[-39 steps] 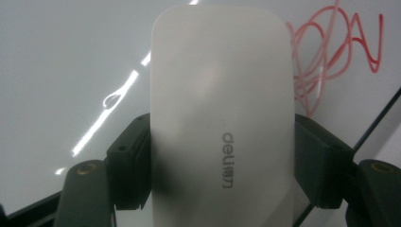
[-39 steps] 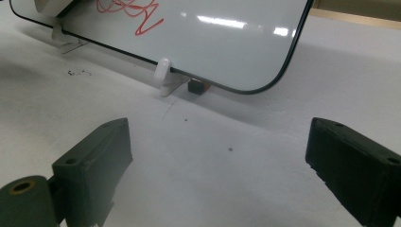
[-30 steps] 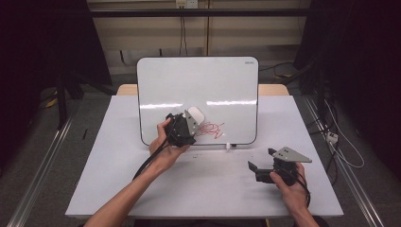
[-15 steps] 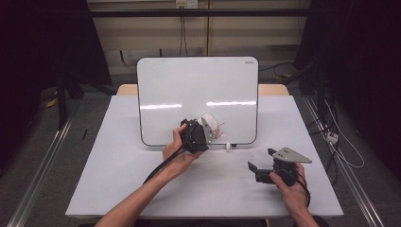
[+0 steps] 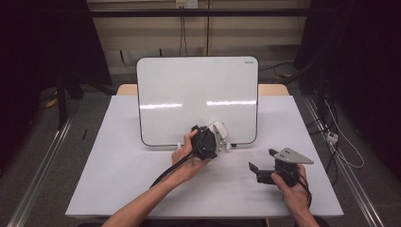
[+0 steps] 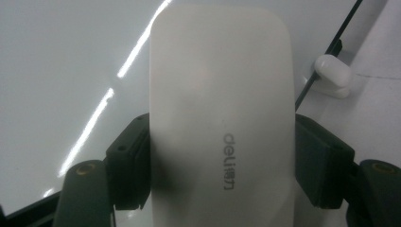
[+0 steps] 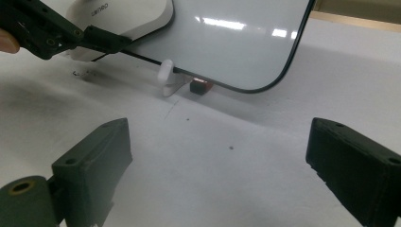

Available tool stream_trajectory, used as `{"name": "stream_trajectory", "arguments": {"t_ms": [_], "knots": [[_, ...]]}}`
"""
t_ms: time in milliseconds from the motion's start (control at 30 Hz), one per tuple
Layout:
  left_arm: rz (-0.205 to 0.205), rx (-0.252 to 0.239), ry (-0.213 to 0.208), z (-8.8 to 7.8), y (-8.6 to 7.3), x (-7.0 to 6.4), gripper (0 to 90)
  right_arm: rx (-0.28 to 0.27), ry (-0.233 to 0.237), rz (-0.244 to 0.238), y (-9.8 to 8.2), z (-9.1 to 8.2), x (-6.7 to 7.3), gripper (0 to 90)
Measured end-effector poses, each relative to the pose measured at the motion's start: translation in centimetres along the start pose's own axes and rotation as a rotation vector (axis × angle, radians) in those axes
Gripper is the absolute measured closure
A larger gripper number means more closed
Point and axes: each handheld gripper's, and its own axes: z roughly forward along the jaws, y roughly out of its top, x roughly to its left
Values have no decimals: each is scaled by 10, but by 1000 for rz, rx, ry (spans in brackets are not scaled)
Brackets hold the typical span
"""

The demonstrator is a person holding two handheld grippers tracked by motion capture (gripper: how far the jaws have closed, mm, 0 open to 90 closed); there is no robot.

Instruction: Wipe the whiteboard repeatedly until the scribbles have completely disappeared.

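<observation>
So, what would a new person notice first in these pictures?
First the big whiteboard, propped up at the far middle of the white table. Next the left gripper, shut on a white eraser against the board's lower edge. The right gripper sits open near the table's right front.

The table [image 5: 118, 189] is carrying a plain white top with a wooden strip showing along its far edge. A whiteboard [image 5: 189, 85] is standing upright on it, centred toward the far edge, and is resting on small white feet [image 7: 166, 78] at its lower rim. A small dark block with a red face [image 7: 200, 87] is lying on the surface just beside one foot, under the board's lower corner.
</observation>
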Motion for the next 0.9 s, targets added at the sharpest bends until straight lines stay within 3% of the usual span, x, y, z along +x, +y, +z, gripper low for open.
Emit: {"name": "stream_trajectory", "arguments": {"t_ms": [133,300,333,600,900], "knots": [[-15,8,-6,-2,0,6,304,-3,-2,3,0,0,0,78],[-18,4,19,-5,-1,21,304,1,0,1,0,0,1,78],[-37,1,11,-6,-2,24,304,1,0,1,0,0,1,78],[-74,-4,23,-7,4,41,303,5,3,0,0,1,1,78],[-78,-6,51,-4,12,41,301,6,4,0,0,2,2,78]]}}
